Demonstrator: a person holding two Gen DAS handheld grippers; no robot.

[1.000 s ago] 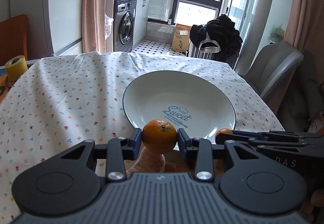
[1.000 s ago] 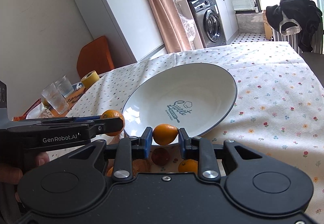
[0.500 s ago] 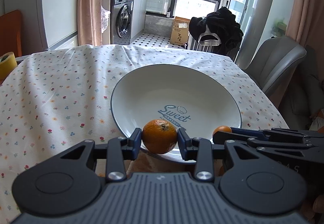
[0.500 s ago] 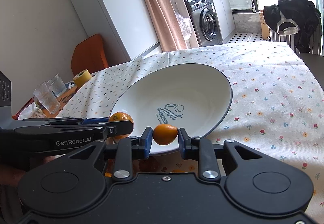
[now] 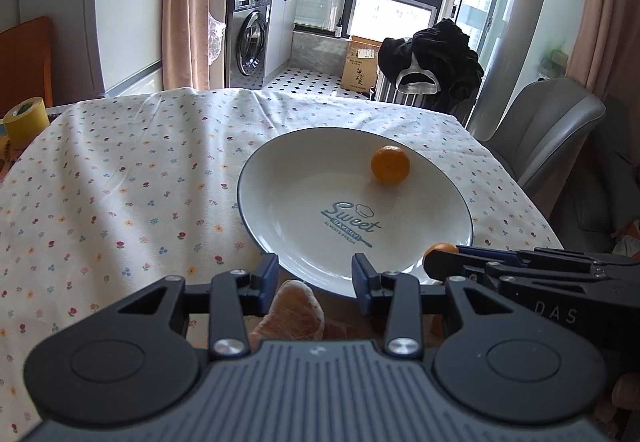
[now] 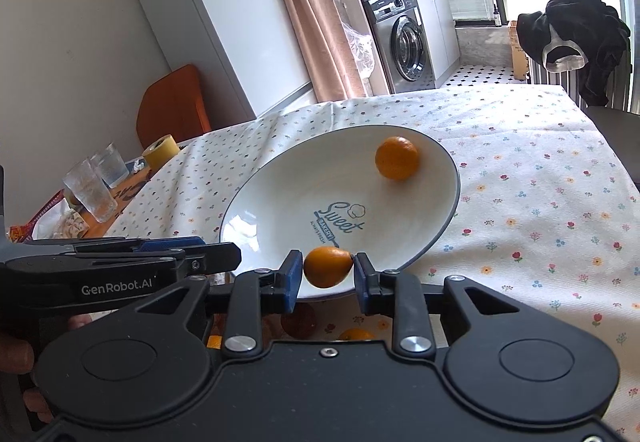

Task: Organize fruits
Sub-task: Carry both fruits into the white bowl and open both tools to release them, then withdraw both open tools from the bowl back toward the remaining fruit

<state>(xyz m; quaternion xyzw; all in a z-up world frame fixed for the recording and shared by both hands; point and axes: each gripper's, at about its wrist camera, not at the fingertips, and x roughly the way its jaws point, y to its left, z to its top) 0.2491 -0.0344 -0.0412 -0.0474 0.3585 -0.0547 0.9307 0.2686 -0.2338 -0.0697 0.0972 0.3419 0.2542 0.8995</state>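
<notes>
1. On the flowered cloth [image 5: 120, 178] a white plate [image 5: 304, 178] is seen; one orange [image 5: 390, 164] lies loose in its far part, apart from both grippers.
2. The left gripper [image 5: 315, 274] is held released and empty at the plate's near rim, its jaws standing apart.
3. The right gripper [image 6: 326, 274] is clenched on a second, smaller orange [image 6: 328, 267], held over the near rim.
4. More fruit [image 6: 356, 334] is glimpsed below the grippers, partly hidden.
5. Such fruit is judged light, round and prone to rolling; its skin is soft, so a gentle squeeze across the widest part is advised; a low release is favoured, lest it roll off the plate.
</notes>
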